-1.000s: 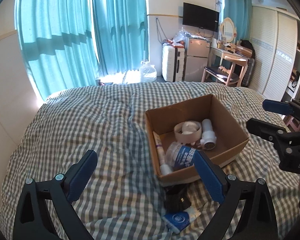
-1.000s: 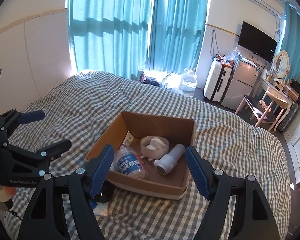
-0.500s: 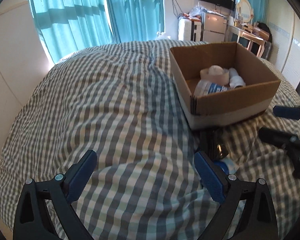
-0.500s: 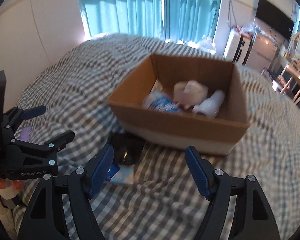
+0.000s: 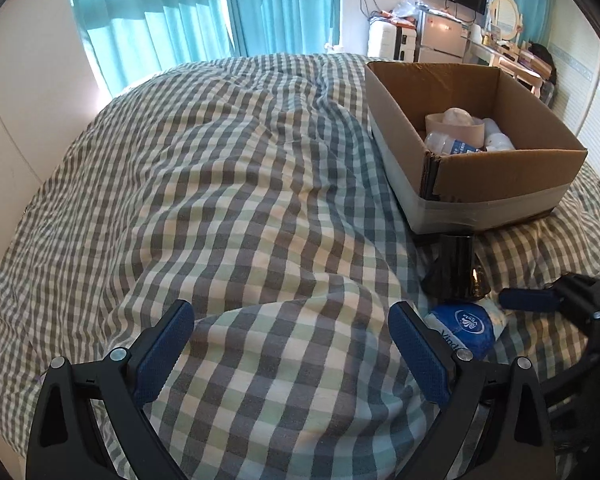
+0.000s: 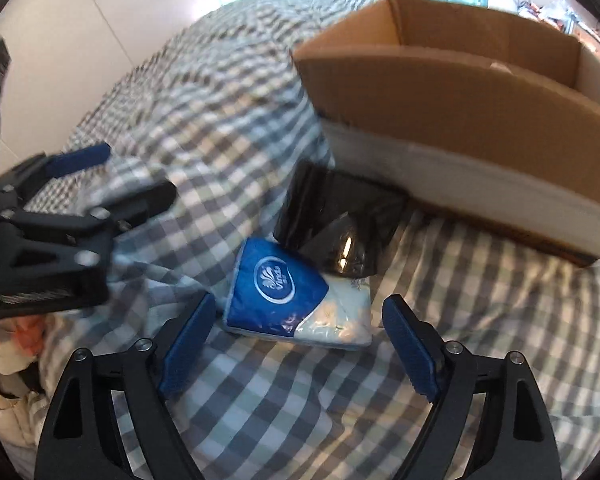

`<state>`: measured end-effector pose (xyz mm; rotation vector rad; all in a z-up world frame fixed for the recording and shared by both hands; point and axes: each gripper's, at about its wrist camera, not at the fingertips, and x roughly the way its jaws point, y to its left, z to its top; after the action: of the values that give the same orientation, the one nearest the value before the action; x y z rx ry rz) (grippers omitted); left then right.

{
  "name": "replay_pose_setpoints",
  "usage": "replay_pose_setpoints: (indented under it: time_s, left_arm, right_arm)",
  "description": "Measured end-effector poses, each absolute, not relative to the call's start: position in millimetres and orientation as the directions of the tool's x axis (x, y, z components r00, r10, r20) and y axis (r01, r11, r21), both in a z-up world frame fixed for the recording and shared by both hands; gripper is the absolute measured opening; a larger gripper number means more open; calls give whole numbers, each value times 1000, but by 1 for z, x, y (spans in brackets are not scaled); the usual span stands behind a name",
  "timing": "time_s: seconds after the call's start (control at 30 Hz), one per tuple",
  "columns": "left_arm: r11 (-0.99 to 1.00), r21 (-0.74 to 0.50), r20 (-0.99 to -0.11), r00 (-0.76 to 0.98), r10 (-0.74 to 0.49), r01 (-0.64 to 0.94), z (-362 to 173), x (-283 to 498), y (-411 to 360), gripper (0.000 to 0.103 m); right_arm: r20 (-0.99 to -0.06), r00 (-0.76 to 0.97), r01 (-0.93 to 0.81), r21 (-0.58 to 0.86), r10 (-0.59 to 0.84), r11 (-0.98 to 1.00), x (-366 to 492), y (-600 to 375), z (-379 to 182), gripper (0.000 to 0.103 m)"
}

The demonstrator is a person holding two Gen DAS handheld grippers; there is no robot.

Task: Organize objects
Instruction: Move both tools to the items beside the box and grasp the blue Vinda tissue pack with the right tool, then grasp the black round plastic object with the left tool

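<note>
A blue and white tissue pack (image 6: 296, 300) lies on the checked bedspread, just ahead of my right gripper (image 6: 298, 346). Its jaws are opening and stand apart, with the pack's near edge between the tips and no pad touching it. A shiny black cup (image 6: 332, 220) lies on its side behind the pack, against the cardboard box (image 6: 460, 92). In the left wrist view the box (image 5: 496, 176) holds a tape roll, a plastic bottle and a white tube. The cup (image 5: 452, 268) and pack (image 5: 466, 328) lie to the right of my open, empty left gripper (image 5: 290, 350).
The checked bedspread (image 5: 220, 184) stretches wide and rumpled to the left of the box. A pale wall (image 5: 20, 92) borders the bed's left side. Teal curtains (image 5: 188, 12), a fridge and a dressing table stand beyond the bed.
Both grippers have dropped toward the bed and tipped downward. The right one has closed in on the tissue pack and cup, and its jaws stand wider than before.
</note>
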<state>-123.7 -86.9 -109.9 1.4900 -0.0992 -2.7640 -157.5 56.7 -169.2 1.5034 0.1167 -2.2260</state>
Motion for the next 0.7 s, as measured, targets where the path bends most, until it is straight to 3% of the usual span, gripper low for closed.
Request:
replay_pose_setpoints:
  time_s: [0.07, 0.4, 0.7]
  left_arm:
    - [-998, 55, -834, -552, -30, -28, -108, -122, -85, 100]
    - [-996, 20, -831, -555, 33, -90, -99, -124, -47, 100]
    - [-986, 13, -849, -523, 76, -165, -123, -151, 10, 100]
  right_arm:
    - [-903, -304, 402, 168, -305, -900, -155, 59, -172, 72]
    - [-877, -464, 426, -93, -129, -900, -124, 93, -120, 72]
    - [-862, -504, 197, -59, -50, -979, -148, 184, -95, 72]
